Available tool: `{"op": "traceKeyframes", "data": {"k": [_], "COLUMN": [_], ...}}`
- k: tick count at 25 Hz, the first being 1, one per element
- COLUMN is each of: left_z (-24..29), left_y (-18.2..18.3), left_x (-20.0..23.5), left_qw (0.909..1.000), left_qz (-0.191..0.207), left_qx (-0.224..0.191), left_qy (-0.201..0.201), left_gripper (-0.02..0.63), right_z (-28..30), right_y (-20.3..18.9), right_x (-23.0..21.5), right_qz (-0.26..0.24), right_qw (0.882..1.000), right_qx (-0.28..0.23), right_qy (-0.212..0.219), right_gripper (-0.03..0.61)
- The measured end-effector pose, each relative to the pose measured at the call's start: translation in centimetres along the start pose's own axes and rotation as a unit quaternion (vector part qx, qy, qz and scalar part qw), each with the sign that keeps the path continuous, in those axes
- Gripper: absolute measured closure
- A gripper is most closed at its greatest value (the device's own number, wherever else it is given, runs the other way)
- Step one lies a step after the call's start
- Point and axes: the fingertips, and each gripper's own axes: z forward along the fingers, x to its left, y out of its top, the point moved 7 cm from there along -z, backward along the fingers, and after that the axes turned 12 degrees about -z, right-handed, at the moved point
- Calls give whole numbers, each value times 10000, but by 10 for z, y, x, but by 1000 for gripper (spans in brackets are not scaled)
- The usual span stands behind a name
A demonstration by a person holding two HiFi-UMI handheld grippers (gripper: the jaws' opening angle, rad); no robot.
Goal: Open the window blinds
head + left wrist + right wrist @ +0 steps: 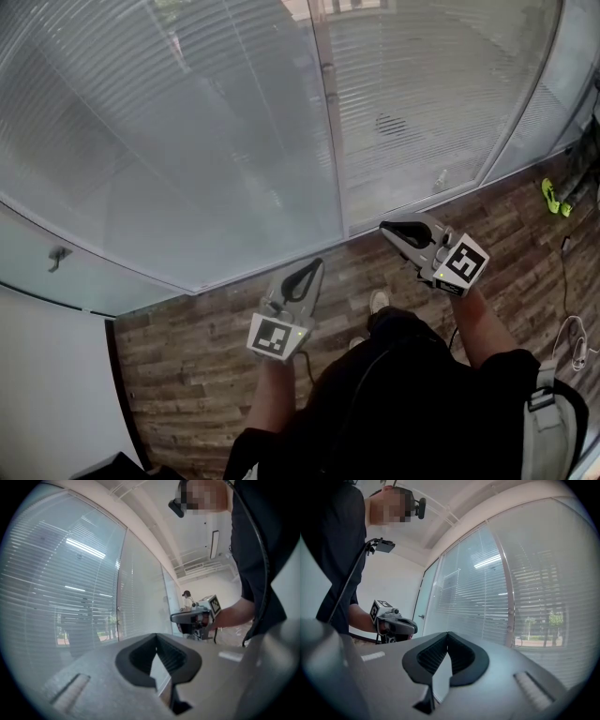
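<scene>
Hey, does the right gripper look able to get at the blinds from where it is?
Probably not the slats themselves: the shut, empty right gripper has a free way to the glass, but the blinds seem to sit behind that glass.

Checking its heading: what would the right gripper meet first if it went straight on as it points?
Likely the blind-covered window; nothing nearer shows ahead of the right gripper, though depth is unclear.

Window blinds (187,122): white horizontal slats, fully lowered.
</scene>
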Motion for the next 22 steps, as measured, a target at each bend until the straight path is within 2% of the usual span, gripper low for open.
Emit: {"op": "traceKeyframes", "data": {"k": [9, 22], "left_z": [33, 96], "left_y": [1, 17], "left_x": [27, 73], "left_qw": [9998, 9997], "left_qz": [-25, 141], "left_qx": [93, 98], "left_qy": [151, 190], "left_gripper": [609, 609], "right_z": [23, 62], "right_y": [-21, -42], "right_x": [-41, -125], "right_qz": [-31, -72], "right_qw": [9999, 9999], "right_qx": [20, 121], "right_qy": [153, -2], "right_gripper": [572, 572]}}
